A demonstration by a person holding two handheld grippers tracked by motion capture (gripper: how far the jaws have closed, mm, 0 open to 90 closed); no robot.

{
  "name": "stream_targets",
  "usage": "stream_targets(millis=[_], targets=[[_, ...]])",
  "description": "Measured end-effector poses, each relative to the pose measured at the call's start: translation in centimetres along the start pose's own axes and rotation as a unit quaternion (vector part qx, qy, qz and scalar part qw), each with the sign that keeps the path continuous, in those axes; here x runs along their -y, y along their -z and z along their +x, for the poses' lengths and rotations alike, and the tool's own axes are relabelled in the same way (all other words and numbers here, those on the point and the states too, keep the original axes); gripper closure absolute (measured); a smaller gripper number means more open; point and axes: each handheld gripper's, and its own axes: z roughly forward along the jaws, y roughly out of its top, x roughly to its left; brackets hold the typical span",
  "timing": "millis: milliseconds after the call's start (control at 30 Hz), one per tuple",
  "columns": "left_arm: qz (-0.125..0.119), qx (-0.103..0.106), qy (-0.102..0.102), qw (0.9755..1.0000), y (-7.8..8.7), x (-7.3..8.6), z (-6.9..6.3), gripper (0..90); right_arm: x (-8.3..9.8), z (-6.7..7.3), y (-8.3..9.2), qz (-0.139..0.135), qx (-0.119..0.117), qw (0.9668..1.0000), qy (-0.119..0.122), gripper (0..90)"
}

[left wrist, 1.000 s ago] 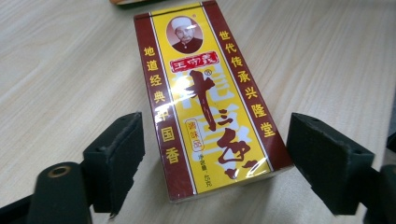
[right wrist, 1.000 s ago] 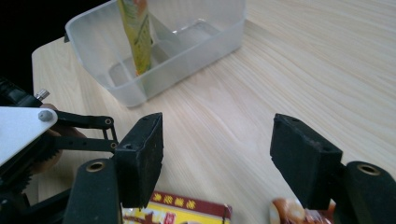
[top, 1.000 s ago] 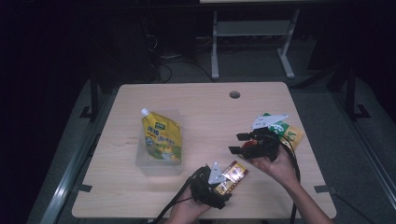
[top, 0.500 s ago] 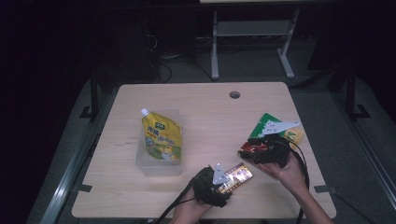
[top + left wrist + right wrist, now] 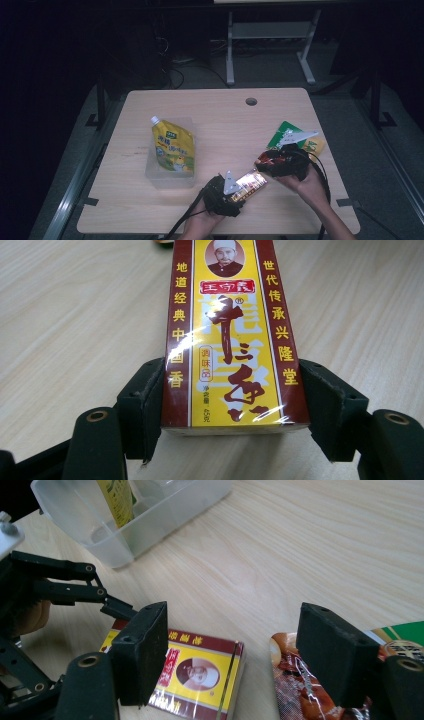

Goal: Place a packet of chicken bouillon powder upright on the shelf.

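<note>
Pale wooden table (image 5: 210,115) with cable hole (image 5: 251,101), dim grey floor (image 5: 280,65) beyond

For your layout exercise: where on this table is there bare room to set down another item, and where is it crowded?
Bare wood runs along the far edge either side of the cable hole, and down the left edge beside the clear tub holding the yellow spout pouch. The near right is crowded: left gripper shut on the seasoning box, right gripper, snack packets.

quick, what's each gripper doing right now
Left gripper: shut on the yellow-and-red seasoning box.
Right gripper: open, jaws apart, holding nothing.
</note>
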Motion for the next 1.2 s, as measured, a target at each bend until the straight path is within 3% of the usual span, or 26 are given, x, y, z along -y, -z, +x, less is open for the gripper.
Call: stream_targets(millis=[200, 233, 467, 633, 700, 733, 767, 800, 833, 867, 900, 933, 967, 1000, 1067, 1133, 1200], targets=[[-0.017, -0.015, 0.006, 0.9997, 0.7, -0.3, 0.6, 32.2, 0.0, -0.3, -0.5, 0.004, -0.009, 0.9999, -0.013, 26.0], [-0.024, -0.017, 0.015, 0.9995, 0.9, -0.4, 0.6, 32.1, 0.0, -0.3, -0.6, 0.005, -0.009, 0.9998, -0.016, 25.9], [-0.037, -0.026, 0.026, 0.9987, 1.5, -0.5, 1.0, 32.2, 0.0, -0.3, -1.1, 0.012, -0.009, 0.9997, -0.017, 25.7], [-0.041, -0.033, 0.017, 0.9985, 1.9, -0.9, 1.2, 32.2, -0.3, -0.3, -0.9, 0.008, -0.015, 0.9996, -0.022, 25.7], [-0.046, -0.031, 0.034, 0.9979, 2.1, -1.1, 1.2, 32.2, -0.4, -0.3, -0.9, 0.003, -0.012, 0.9996, -0.025, 25.6], [-0.045, -0.025, 0.032, 0.9982, 2.2, -1.3, 1.0, 32.2, -0.4, -0.3, -0.8, 0.001, -0.023, 0.9991, -0.035, 26.2], [-0.043, -0.036, 0.019, 0.9983, 2.3, -1.7, 0.7, 32.3, -0.5, -0.1, -0.7, -0.004, -0.033, 0.9988, -0.036, 27.9], [-0.043, -0.036, 0.019, 0.9983, 2.3, -1.7, 0.7, 32.3, -0.5, -0.1, -0.7, -0.004, -0.033, 0.9988, -0.036, 27.9], [-0.059, -0.028, 0.027, 0.9975, 2.4, -2.0, 0.8, 32.3, -0.8, 0.2, -0.4, 0.021, -0.027, 0.9991, -0.026, 26.5], [-0.076, -0.027, 0.055, 0.9952, 2.3, -2.0, 0.7, 32.3, -1.0, 0.4, -0.1, 0.014, -0.039, 0.9987, -0.028, 30.2], [-0.083, -0.007, 0.061, 0.9946, 1.9, -2.0, 0.4, 32.3, -0.9, 0.4, 0.1, 0.004, -0.044, 0.9983, -0.039, 30.1], [-0.062, -0.012, 0.033, 0.9974, 1.4, -2.4, -0.1, 32.3, -1.2, 0.3, 0.1, 0.012, -0.044, 0.9984, -0.035, 28.9], [-0.051, -0.022, 0.016, 0.9983, 1.2, -2.6, -0.3, 32.3, -1.6, 0.2, 0.2, 0.036, -0.035, 0.9982, -0.032, 26.3], [-0.052, -0.023, 0.014, 0.9983, 1.2, -2.8, -0.4, 32.3, -1.9, 0.1, 0.4, 0.039, -0.031, 0.9982, -0.032, 25.1], [-0.08, -0.032, 0.024, 0.996, 1.7, -3.4, -0.4, 32.3, -2.2, -0.2, 1.0, 0.014, -0.047, 0.9979, -0.043, 27.5], [-0.093, -0.049, 0.014, 0.9944, 2.5, -3.9, -0.1, 32.3, -2.0, -0.2, 1.2, 0.011, -0.029, 0.9987, -0.04, 25.8], [-0.104, -0.057, 0.021, 0.9927, 2.9, -4.2, 0.3, 32.3, -1.8, -0.7, 1.2, 0.001, -0.03, 0.9977, -0.061, 25.0]])
